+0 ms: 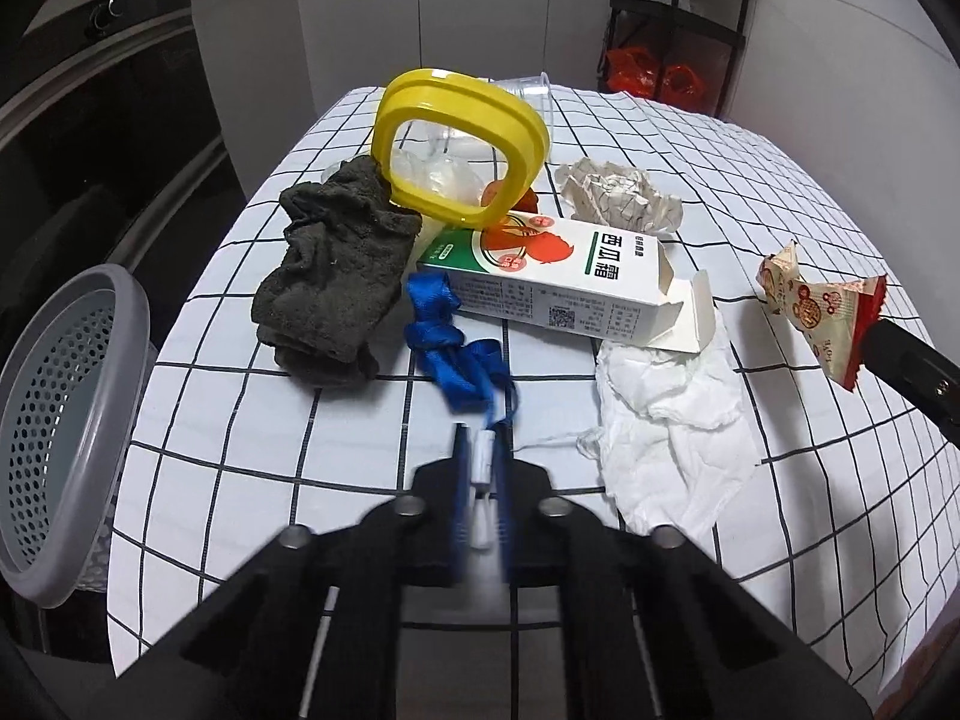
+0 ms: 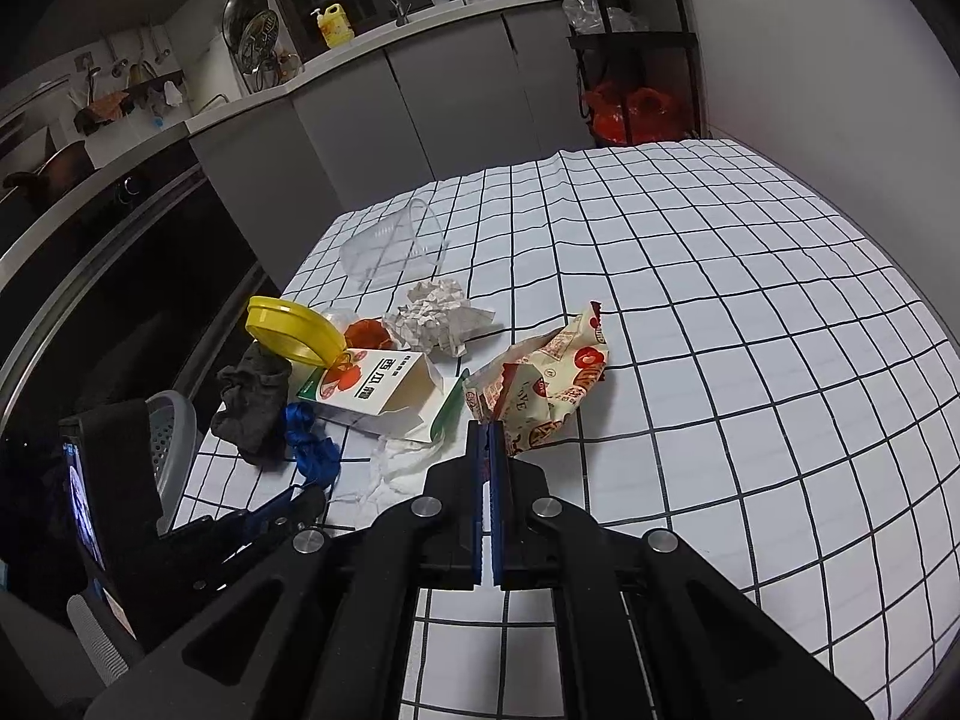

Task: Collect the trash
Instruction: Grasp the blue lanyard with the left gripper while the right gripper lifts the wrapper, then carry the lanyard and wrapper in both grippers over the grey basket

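Blue woven lanyard strap point(image 1: 447, 339) lies on the checked tablecloth point(image 1: 690, 138) beside the white carton point(image 1: 558, 276); left gripper point(image 1: 483, 450) clamped on its white-clipped end; right gripper point(image 2: 487, 429) clamped on the printed snack wrapper point(image 2: 552, 384); grey perforated basket point(image 1: 66, 420) beside the table's left edge.

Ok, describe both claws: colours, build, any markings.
Both alike: the left claw and right claw have matte black angular link arms joined by round silver pins, and narrow fingers faced with blue pads. No markings or cables visible.
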### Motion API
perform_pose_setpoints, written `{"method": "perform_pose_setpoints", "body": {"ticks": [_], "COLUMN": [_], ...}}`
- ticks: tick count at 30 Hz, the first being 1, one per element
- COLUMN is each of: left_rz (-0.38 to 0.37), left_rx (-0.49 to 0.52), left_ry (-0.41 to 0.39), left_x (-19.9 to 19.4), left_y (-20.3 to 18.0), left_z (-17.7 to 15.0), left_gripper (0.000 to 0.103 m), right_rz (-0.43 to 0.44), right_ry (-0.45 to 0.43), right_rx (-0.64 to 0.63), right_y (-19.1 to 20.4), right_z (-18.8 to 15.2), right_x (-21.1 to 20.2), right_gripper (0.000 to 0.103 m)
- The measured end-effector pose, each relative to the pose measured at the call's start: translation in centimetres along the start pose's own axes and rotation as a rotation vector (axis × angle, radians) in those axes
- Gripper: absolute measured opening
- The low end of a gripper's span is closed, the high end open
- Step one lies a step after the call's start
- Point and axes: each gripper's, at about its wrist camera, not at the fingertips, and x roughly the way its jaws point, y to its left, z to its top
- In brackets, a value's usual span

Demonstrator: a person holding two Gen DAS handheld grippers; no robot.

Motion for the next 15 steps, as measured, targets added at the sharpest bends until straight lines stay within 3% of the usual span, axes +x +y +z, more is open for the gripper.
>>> {"method": "perform_pose_setpoints", "body": {"ticks": [9, 15], "left_rz": [0.003, 0.027], "left_rx": [0.01, -0.002], "left_ry": [-0.068, -0.109], "left_x": [-4.1, -8.0], "left_y": [1.7, 5.3], "left_z": [-0.6, -1.3], "left_gripper": [0.007, 0.007], "right_rz": [0.021, 0.045], "right_ry": [-0.009, -0.047], "right_rx": [-0.031, -0.087], "right_y": [0.9, 2.7], "right_z": [0.0, -0.5], "right_x": [-0.6, -2.6], "right_gripper": [0.002, 0.002]}}
